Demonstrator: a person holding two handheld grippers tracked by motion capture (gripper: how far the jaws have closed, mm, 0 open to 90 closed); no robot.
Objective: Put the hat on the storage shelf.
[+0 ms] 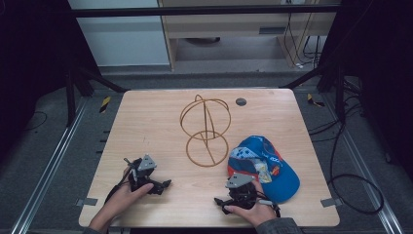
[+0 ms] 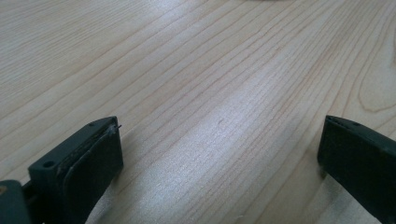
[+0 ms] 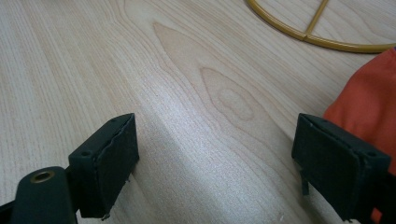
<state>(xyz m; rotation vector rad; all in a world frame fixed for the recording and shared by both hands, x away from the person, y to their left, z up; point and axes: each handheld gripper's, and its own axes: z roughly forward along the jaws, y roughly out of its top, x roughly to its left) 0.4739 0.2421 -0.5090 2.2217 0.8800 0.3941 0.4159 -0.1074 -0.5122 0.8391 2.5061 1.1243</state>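
I'm resting both hand-held grippers, left (image 1: 163,184) and right (image 1: 220,204), wide open and empty on the pale wooden counter (image 1: 146,126), the blue fabric cap (image 1: 265,165) lying untouched beside my right, the gold wire stand (image 1: 205,130) waiting bare, so everything's left.

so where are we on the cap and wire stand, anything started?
Nothing looks done yet. The blue cap lies flat on the table, beside the gold wire stand, not on it. In hand: nothing; the left hand-held gripper and right hand-held gripper both rest open over bare wood, the right one next to the cap's orange edge. Left, probably: grasping the cap and setting it on the stand.
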